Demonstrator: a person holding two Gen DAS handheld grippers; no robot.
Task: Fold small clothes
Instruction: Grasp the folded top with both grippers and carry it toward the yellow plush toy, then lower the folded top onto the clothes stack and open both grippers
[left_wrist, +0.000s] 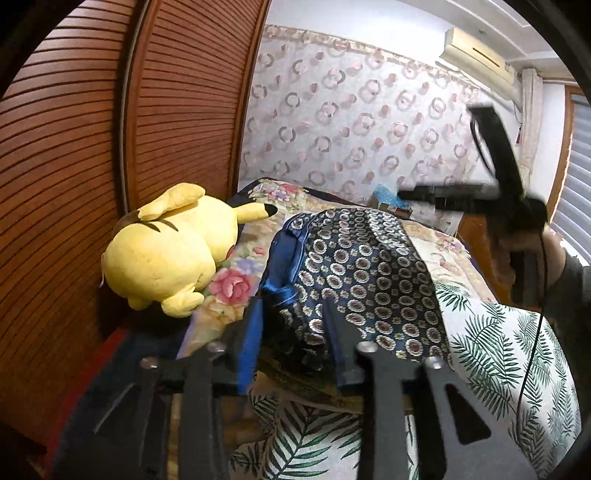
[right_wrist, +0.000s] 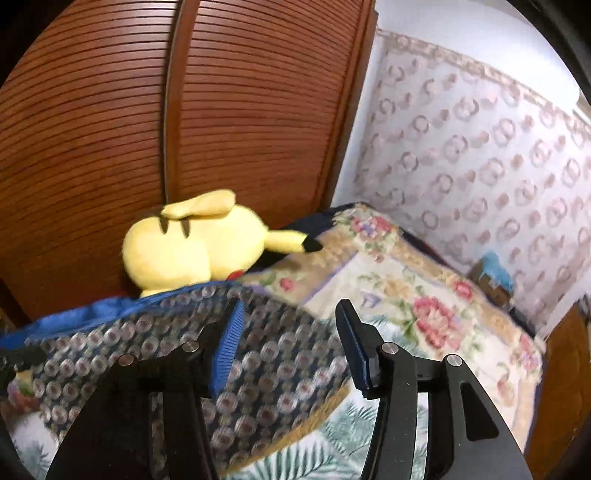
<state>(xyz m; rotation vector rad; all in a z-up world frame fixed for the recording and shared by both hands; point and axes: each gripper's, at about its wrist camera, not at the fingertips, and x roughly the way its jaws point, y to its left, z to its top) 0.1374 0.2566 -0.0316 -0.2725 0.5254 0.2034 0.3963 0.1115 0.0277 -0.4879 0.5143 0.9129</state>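
The left gripper (left_wrist: 291, 314) is sitting with its two fingers parted and the dark blue patterned garment (left_wrist: 362, 266) bunched up in the gap between them, the blue-padded left finger (left_wrist: 251, 343) pressing against the cloth's satin-blue edge, though I cannot tell whether the pads are actually pinching it. The right gripper (right_wrist: 291, 332) is hanging over the same garment (right_wrist: 266, 354) with its fingers standing wide apart and nothing between them, its ribbed blue pad (right_wrist: 225, 350) showing above the ring-patterned fabric; from the left wrist view that right gripper (left_wrist: 458, 173) is being held up in the air, well clear of the bed, by a hand (left_wrist: 532, 258) in a dark sleeve, and it is blurring. The garment is lying humped on the bed, draped partly over a floral quilt (left_wrist: 454, 254) and partly over a white cover printed with green fern leaves (left_wrist: 491, 339). Just beside it, toward the wardrobe, a yellow plush toy (left_wrist: 170, 247) is lying on its side on the quilt, its black-tipped ear pointing toward the wall. Behind the toy the brown louvred wardrobe doors (left_wrist: 74, 147) are rising, and pink-ringed wallpaper (left_wrist: 351, 122) is running behind the bed with an air conditioner (left_wrist: 480, 51) mounted high on it
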